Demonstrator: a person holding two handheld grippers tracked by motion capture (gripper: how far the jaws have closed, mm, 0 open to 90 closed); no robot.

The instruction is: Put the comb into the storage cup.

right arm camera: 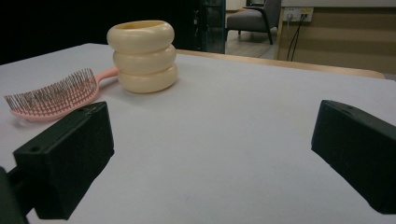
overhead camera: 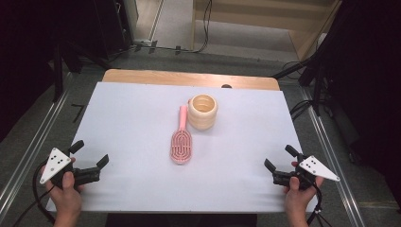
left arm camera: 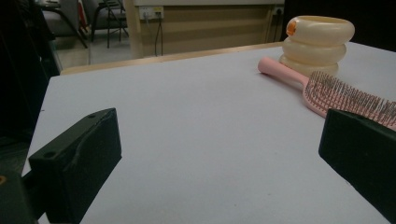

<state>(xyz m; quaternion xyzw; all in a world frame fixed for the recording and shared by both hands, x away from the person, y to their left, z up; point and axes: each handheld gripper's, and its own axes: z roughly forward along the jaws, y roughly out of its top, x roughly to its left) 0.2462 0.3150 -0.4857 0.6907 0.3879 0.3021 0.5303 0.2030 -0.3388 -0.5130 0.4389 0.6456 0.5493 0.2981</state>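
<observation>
Here both tools, left tool (overhead camera: 90, 152) and right tool (overhead camera: 279, 157), gape near the front edge, well apart from the hairbrush (overhead camera: 181, 144)

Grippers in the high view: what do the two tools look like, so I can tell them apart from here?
They look alike. The left gripper and the right gripper each have a black body with two blocky black jaws and a grey three-cornered plate on top, dotted with small dark holes. A dark cable trails from each toward the table's near edge. Each is held in a bare hand; no sleeves are in view.
</observation>
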